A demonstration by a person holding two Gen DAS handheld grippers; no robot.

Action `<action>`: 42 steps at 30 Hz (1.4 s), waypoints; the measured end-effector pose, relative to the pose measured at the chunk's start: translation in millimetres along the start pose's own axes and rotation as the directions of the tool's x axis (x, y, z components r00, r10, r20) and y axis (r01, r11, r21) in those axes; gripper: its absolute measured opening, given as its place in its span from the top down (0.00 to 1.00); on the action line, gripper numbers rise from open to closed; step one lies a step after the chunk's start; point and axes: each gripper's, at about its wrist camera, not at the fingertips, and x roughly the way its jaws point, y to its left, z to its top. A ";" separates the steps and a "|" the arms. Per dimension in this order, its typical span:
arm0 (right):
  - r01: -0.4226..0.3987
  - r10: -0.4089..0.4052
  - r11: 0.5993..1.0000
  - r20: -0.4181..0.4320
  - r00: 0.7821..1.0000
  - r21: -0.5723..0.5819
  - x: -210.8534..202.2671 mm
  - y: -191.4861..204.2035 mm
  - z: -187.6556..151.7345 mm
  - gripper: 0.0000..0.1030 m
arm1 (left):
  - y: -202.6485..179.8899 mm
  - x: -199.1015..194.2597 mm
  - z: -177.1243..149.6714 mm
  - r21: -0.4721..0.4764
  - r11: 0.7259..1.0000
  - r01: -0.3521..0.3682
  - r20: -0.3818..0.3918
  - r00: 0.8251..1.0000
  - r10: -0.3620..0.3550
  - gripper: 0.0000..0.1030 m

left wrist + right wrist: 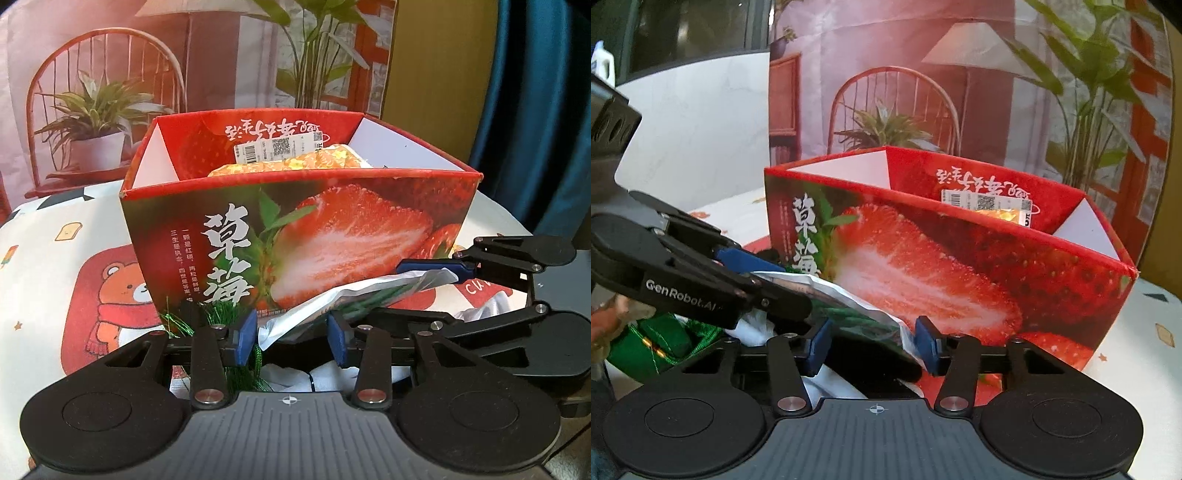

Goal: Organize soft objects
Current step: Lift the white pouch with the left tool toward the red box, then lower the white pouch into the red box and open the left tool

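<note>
left gripper [291, 341]: jaws part spread, silver pouch [351, 295] between pads, contact unclear | right gripper [871, 345]: same pouch's other edge between pads, grip unclear | strawberry box [295, 236]: just beyond both tips, orange packet [295, 162] inside | risk: slack pouch slips loose or snags box's near wall, tipping it

A lived-in home corner, judging by the white cartoon-bear tablecloth [55, 266], the teal curtain [535, 110], the wall hanging printed with a chair, lamp and potted plants [905, 92], and the red strawberry-print cardboard box [332, 236] reused for storage
</note>
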 end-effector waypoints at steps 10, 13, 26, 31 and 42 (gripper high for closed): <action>0.003 -0.005 0.998 0.036 0.999 0.062 -13.6 -6.5 7.6 0.69 | 5.2 -19.9 7.8 -0.080 0.997 0.013 0.056 0.998 -0.008 0.65; -0.005 -0.002 0.995 0.073 0.997 0.097 -25.1 -10.7 15.6 0.72 | 5.4 -35.4 14.7 -0.103 0.994 0.027 0.104 0.994 -0.017 0.67; -0.038 0.006 0.992 0.255 0.967 0.122 -72.1 -21.5 73.6 0.75 | -4.2 -92.5 64.3 -0.082 0.996 0.045 0.317 0.948 -0.016 0.67; -0.036 0.004 0.994 0.295 0.956 0.102 -73.2 -29.4 102.4 0.75 | -1.9 -92.8 88.0 -0.070 0.997 0.033 0.348 0.937 -0.007 0.67; -0.038 0.001 0.980 0.187 0.982 0.196 -25.3 -67.0 133.2 0.75 | 18.1 -35.6 131.2 -0.127 0.991 0.035 0.210 0.978 -0.007 0.67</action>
